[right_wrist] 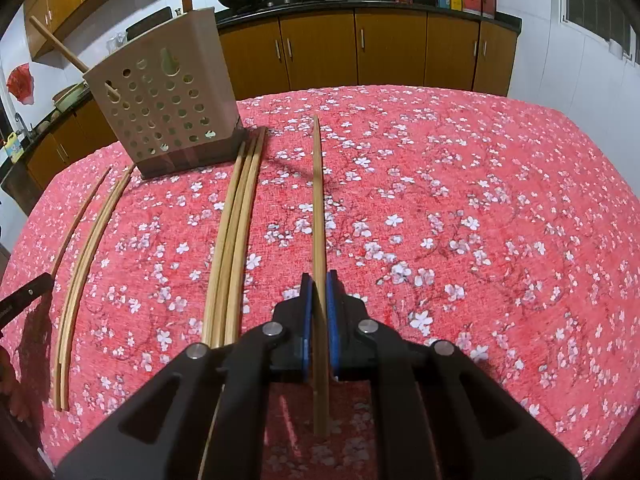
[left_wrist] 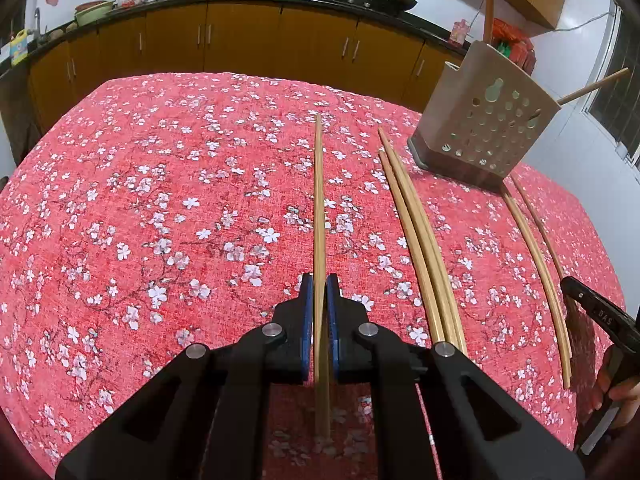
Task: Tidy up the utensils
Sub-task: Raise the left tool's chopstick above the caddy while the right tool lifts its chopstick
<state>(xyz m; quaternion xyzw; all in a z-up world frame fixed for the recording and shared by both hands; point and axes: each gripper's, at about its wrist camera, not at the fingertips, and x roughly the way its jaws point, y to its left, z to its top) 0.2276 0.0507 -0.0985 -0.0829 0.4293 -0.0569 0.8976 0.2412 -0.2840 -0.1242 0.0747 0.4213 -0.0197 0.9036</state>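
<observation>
Kitchen tabletop (left_wrist: pixel 160 200) in red floral cloth: with left gripper (left_wrist: pixel 319 292) and right gripper (right_wrist: pixel 319 292) each pinching one chopstick (left_wrist: pixel 319 200) lengthwise, raise each level before tipping it into the perforated holder (left_wrist: pixel 484 128) at the far edge, clearing loose chopsticks (right_wrist: pixel 232 240) between

We see both fisheye views evenly and brightly lit, daylight entering at the window (left_wrist: pixel 618 92) near three o'clock, soft shadows on the cloth (right_wrist: pixel 440 200), straight lines bowing toward dark vignetted rims, and the near chopstick (left_wrist: pixel 322 400) end blurring at six o'clock.
</observation>
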